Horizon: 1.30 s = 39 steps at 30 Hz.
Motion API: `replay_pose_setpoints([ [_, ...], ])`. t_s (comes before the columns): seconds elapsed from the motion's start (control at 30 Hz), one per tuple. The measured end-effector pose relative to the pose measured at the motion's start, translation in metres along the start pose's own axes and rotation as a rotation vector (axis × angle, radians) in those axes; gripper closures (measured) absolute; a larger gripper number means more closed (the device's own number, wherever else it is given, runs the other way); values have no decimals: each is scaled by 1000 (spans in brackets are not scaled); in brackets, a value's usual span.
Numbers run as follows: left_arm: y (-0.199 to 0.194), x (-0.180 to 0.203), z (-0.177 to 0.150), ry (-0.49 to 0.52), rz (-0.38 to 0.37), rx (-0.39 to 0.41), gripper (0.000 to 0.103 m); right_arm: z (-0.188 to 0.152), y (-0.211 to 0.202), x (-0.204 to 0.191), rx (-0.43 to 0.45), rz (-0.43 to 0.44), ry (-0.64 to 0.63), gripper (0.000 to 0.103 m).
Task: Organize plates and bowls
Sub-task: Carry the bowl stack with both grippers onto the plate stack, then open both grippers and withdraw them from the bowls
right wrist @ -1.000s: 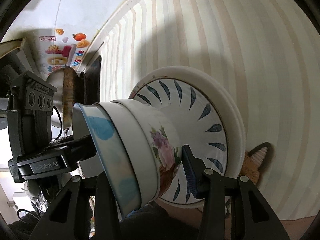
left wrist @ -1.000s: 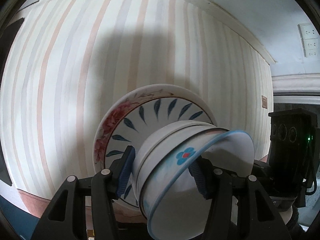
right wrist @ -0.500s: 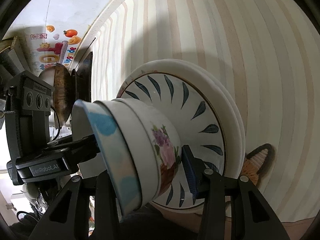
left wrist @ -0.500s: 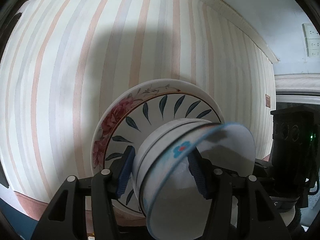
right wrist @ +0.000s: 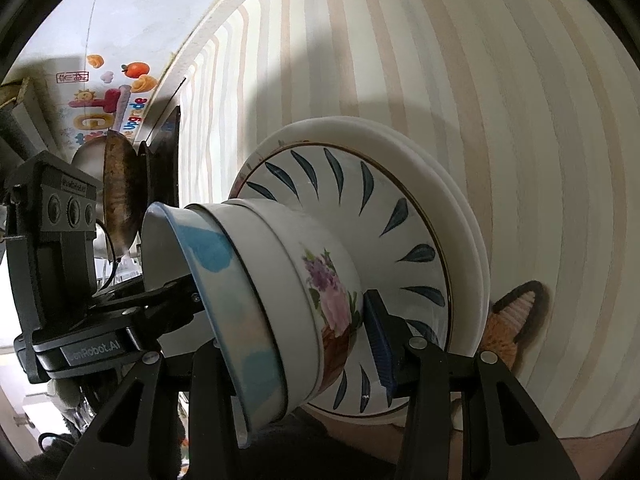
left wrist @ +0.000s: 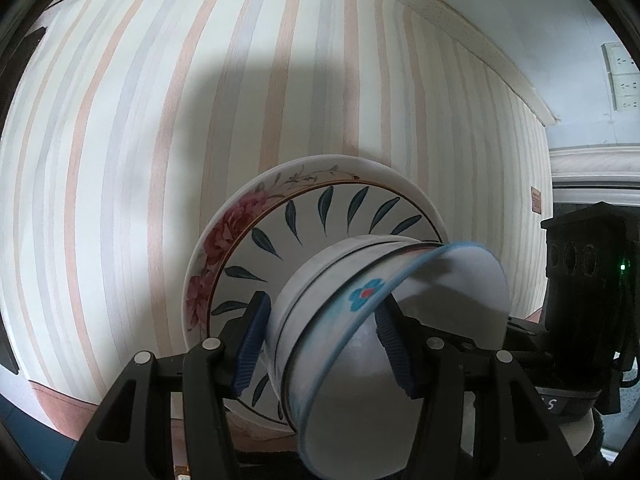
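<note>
Seen from the left wrist: nested bowls (left wrist: pixel 360 320) stacked on plates (left wrist: pixel 304 216) atop the striped tabletop (left wrist: pixel 160 120), stack axis rising off the tabletop, bowl mouths facing away from it. Left gripper (left wrist: pixel 320 344) angled steeply down toward the stack, its blue-padded fingers (left wrist: pixel 250 344) partly spread and straddling the bowls: left pad beside the lower white bowl, right pad inside the blue-rimmed top bowl (left wrist: pixel 420 312); firm pressing not clear. Seen from the right wrist: same stack, leaf-pattern plate (right wrist: pixel 384 208) uppermost, flowered bowl (right wrist: pixel 332 300) lowest of three. Right gripper (right wrist: pixel 304 344) tilted down, fingers (right wrist: pixel 380 344) half spread, right pad against the flowered bowl's wall, left finger hidden behind the rims.
</note>
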<state>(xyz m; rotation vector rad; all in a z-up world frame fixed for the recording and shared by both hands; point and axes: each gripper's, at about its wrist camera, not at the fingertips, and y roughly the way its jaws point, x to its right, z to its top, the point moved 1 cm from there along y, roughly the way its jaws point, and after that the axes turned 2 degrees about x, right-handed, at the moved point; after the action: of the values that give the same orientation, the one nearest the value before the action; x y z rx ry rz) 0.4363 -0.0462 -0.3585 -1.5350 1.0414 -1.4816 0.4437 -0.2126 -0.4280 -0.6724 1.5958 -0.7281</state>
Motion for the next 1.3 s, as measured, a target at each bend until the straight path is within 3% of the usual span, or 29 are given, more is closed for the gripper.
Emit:
replay_pose_setpoints([
  [0.17,-12,4,-5,23,34,42,51,-3,-8,-4,21,-30,-4,54],
  [0.33,-39,12,-18,74,138,142,51,-12,-29,-18,84,-97,-44,53],
  [0.53,-65,19,-40,145,215,222,50,-40,-61,-42,171,-189,-67,36],
  [0.57,-68,19,-43,152,220,233,47,-47,-66,-47,186,-209,-78,34],
  [0.63,-75,21,-51,162,238,261,33,-57,-73,-55,207,-237,-91,18],
  [0.67,-78,23,-55,169,247,272,18,-63,-78,-59,219,-253,-99,16],
  [0.7,-81,24,-57,175,252,284,13,-70,-82,-64,237,-275,-110,13],
  [0.9,-109,26,-83,167,274,391,12,-107,-110,-85,349,-389,-153,6],
  [1.17,-150,35,-131,135,307,544,12,-150,-164,-106,525,-442,-196,4],
  [1.3,-169,44,-166,130,320,604,4,-180,-186,-122,591,-466,-244,3],
])
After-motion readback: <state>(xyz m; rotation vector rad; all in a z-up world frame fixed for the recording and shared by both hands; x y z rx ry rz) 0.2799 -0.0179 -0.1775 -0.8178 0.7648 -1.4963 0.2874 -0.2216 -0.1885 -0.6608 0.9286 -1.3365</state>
